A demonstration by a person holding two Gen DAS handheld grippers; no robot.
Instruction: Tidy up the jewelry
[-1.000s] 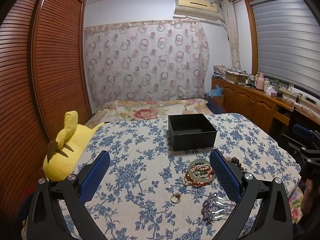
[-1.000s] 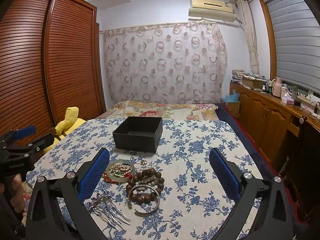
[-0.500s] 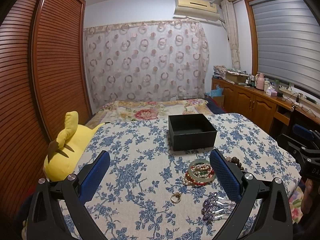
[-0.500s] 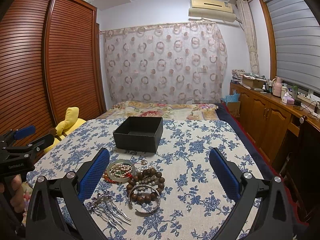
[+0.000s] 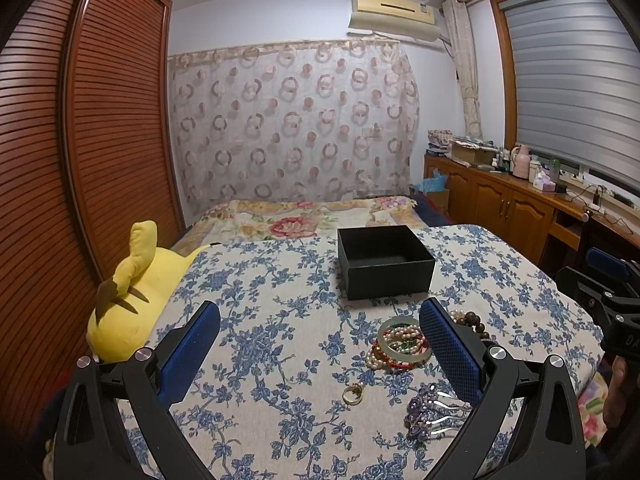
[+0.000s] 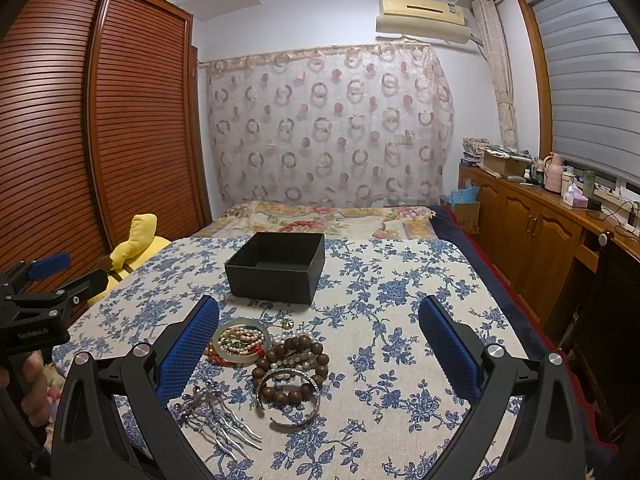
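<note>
left gripper [image 5: 320, 344]: held above the flowered bedspread [image 5: 256, 304], fingers spread wide and holding nothing.
right gripper [image 6: 319, 340]: also spread wide and empty, raised over the jewelry.
hair comb [image 6: 218, 420]: nearest piece, silver prongs with purple beads; its thin prongs look likely to snag.
silver cuff [image 6: 290, 398]: just beyond the comb, touching the wooden bead bracelet [image 6: 290, 364].
jade bangle [image 6: 241, 340]: lies over pearl strands, left of the beads.
gold ring [image 5: 353, 393]: apart from the pile, small, and likely needs a careful pinch.
black box [image 6: 276, 266]: farther back, open, seemingly empty.
advice: take one piece at a time, gripping a rim.
</note>
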